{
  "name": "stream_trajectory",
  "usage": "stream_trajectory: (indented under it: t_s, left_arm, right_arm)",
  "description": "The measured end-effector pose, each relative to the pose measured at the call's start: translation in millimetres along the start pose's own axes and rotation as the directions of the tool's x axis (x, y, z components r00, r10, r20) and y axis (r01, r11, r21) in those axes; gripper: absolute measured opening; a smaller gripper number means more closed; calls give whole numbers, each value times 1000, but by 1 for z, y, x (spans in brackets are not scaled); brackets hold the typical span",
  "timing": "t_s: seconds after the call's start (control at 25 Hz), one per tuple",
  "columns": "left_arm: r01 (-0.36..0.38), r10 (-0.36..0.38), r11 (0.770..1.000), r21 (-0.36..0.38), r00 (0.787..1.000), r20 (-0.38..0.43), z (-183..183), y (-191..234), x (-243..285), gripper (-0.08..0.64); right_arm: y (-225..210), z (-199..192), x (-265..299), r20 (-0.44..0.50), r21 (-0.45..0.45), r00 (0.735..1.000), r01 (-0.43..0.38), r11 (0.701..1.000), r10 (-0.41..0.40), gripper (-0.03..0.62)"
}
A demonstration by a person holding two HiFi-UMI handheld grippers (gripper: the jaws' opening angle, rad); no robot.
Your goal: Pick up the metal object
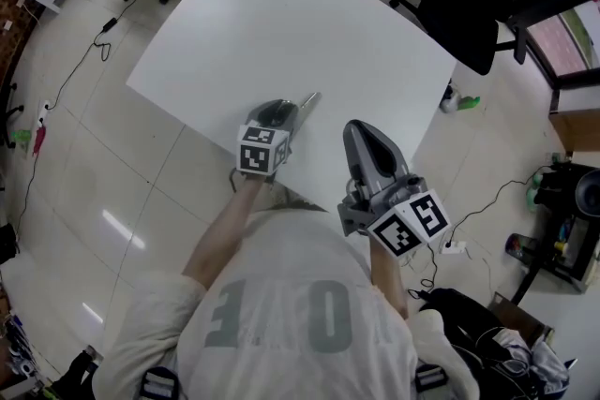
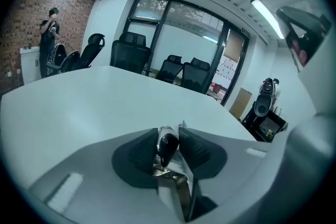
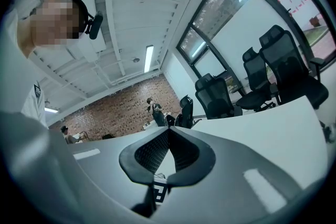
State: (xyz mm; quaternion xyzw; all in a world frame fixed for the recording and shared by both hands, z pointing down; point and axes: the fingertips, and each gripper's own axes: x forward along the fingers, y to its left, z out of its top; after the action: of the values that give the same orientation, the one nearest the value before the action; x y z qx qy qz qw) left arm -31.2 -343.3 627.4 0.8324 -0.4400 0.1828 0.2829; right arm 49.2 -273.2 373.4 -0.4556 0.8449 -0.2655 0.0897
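The main risk, as I judge it, is the metal object [image 2: 175,178] slipping or swinging in the left tongs [image 2: 169,140]. The pads catch only a small part of it. The rest runs back under the jaws, and a thin end pokes out ahead of the tips, so its weight sits off the grip line. Smooth metal against the ribbed pads could pivot if the tongs are tipped or lifted sharply, and the object could then drop onto the table [image 1: 281,23] just below and ahead of them. Whether it is already clear of the table surface I cannot tell.

The left tongs stand partly closed, with both pads pressing on the object from either side. A dark rounded piece and a bright strip of it show in the narrow gap between them.

The right tongs [image 3: 169,132] are closed, tip against tip, with nothing between them. They hang to the right of the left tongs, nearer the person, touching nothing.
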Motion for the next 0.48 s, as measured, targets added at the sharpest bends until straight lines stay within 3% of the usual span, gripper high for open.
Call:
stream_trajectory:
  t_s: [0.24,0.48]
  left_arm:
    - [-6,5,1000,30,1000,27,4,-2,2,115]
    - [19,-15,999,-36,996,84,9,-6,-4,72]
  right_arm:
    - [-2,-1,4,-11,-4,1000,-3,1000,3,11]
    - [-3,-2,1,-15,-7,1000,-3,1000,3,11]
